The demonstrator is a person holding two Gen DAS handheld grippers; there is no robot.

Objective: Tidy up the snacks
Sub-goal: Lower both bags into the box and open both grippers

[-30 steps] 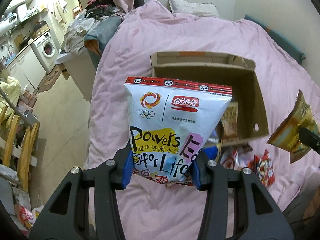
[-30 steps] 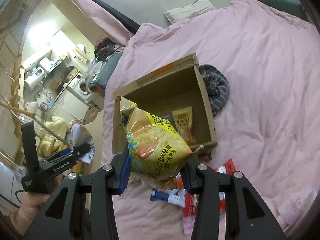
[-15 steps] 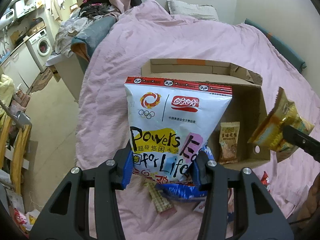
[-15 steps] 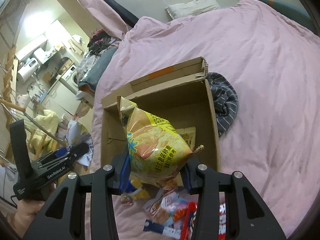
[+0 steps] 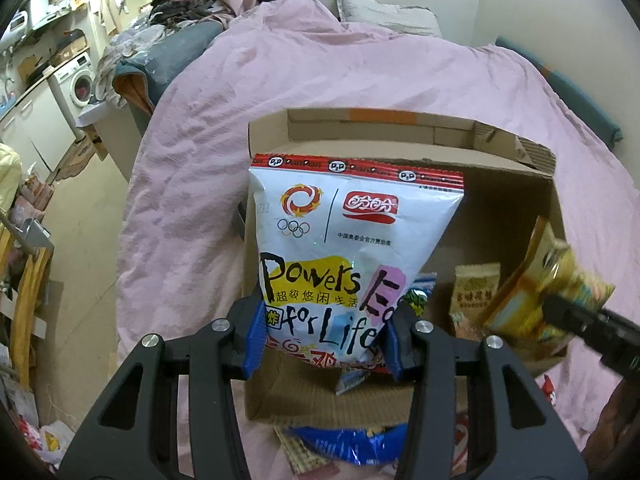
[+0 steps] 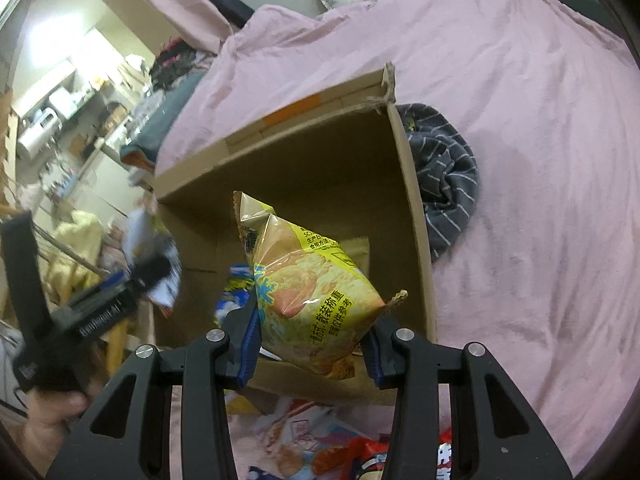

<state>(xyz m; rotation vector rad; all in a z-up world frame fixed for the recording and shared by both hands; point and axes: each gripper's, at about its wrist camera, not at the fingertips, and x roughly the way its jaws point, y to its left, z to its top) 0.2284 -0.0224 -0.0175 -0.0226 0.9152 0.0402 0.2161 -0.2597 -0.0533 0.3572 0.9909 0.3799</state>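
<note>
My left gripper is shut on a white snack bag with red top and "Powers for Life" print, held upright over the near left part of an open cardboard box. My right gripper is shut on a yellow snack bag, held over the box's near edge. The yellow bag also shows at the right in the left wrist view. A small tan packet and a blue packet lie inside the box.
The box sits on a pink bedspread. Several loose snack packets lie on the bed in front of the box. A striped dark cloth lies right of the box. The floor and a washing machine are to the left.
Both grippers have moved forward toward the box with their bags. The box now looks larger and both bags hang over its opening.
</note>
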